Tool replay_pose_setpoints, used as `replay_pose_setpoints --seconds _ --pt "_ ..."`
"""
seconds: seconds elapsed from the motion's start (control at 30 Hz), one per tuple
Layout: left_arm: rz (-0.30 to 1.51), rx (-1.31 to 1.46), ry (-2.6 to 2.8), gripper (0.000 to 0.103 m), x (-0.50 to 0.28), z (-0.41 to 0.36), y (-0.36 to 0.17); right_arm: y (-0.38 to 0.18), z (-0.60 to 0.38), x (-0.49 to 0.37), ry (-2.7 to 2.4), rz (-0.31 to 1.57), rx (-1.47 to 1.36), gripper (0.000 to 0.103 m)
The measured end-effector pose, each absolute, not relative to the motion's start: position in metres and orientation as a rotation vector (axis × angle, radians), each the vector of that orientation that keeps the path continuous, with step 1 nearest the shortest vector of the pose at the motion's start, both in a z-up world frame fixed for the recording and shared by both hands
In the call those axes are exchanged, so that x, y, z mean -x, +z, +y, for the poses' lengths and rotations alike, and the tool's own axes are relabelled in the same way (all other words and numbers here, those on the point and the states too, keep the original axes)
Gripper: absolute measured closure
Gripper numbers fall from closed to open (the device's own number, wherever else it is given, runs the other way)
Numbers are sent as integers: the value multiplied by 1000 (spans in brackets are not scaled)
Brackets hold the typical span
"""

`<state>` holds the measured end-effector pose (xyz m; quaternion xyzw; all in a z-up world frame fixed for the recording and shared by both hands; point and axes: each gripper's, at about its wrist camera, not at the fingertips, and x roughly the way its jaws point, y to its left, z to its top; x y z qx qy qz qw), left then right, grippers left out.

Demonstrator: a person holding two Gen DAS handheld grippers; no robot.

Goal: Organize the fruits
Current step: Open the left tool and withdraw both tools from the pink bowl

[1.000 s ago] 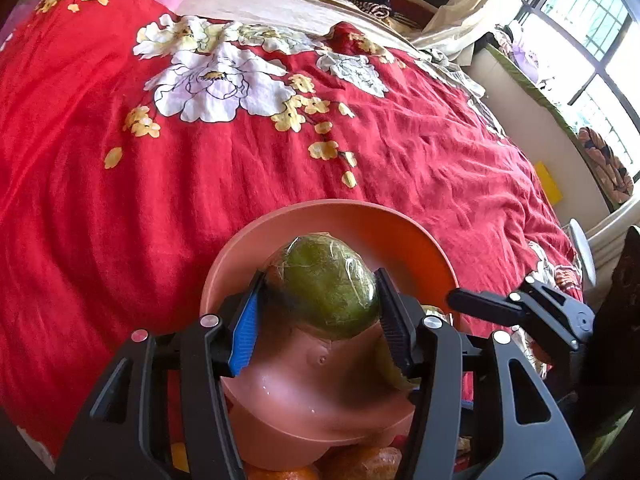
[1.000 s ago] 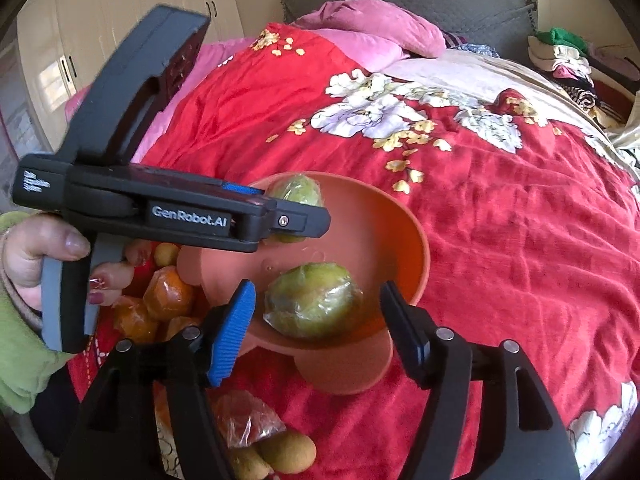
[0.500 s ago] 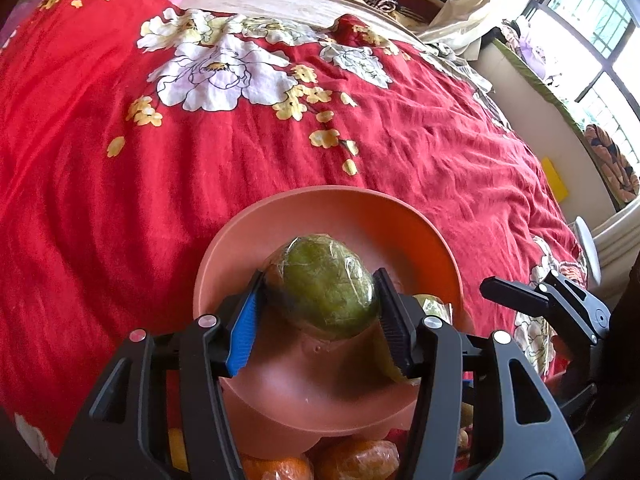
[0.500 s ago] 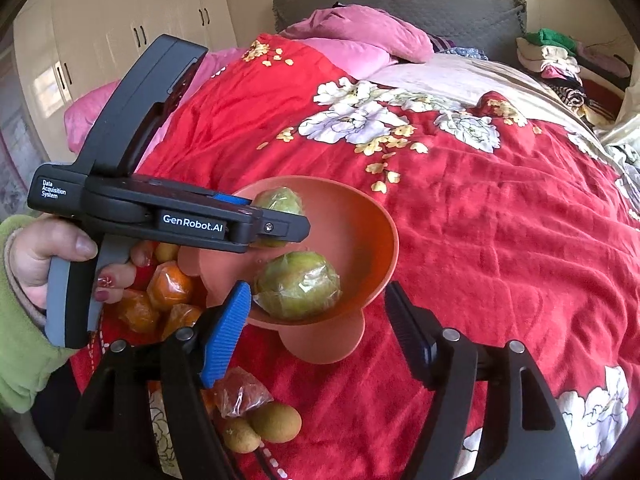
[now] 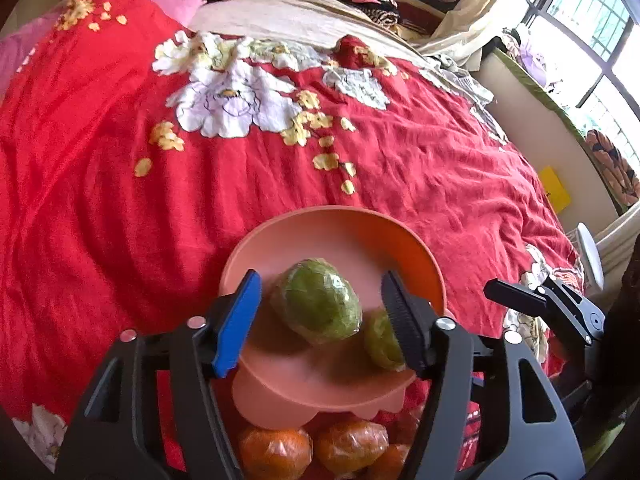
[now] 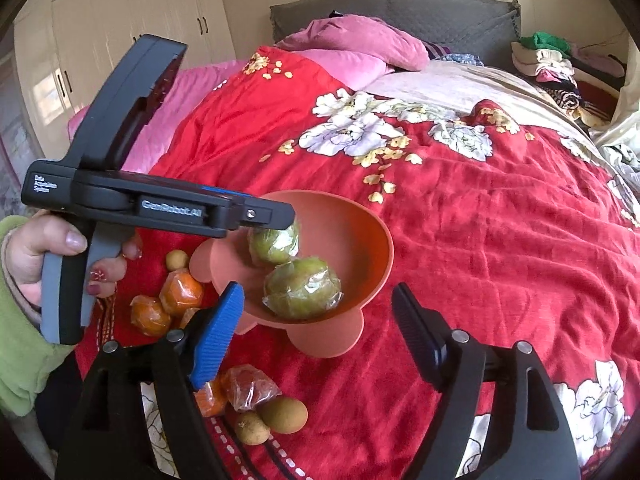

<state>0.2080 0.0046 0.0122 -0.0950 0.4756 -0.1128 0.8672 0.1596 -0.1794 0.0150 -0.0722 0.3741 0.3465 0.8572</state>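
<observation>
Two plastic-wrapped green fruits lie in an orange bowl on a red floral bed. The left claw spreads wide around one fruit without touching it; the right claw gapes wide beside the bowl. Wrapped oranges cluster near the bed's near edge.

Left wrist view: rides behind the left claw, looking steeply down and forward across the bed, close over the bowl; window at 2 o'clock.
Right wrist view: sits behind the right claw, a little farther back, facing the headboard at 12 o'clock; wardrobe at 10 o'clock.
Shared: bowl, both green fruits, the wrapped oranges near the bottom edge, the red floral bedspread.
Cross-sight: each view catches the other claw.
</observation>
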Motion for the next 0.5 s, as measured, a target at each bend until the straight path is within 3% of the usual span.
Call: replay_pose_setpoints --seconds 0.33,0.5 --pt "962 198 -215 29 -189 11 29 25 -189 -152 698 766 121 15" --pt "937 206 -204 14 -177 17 35 29 -193 -147 689 757 106 10"
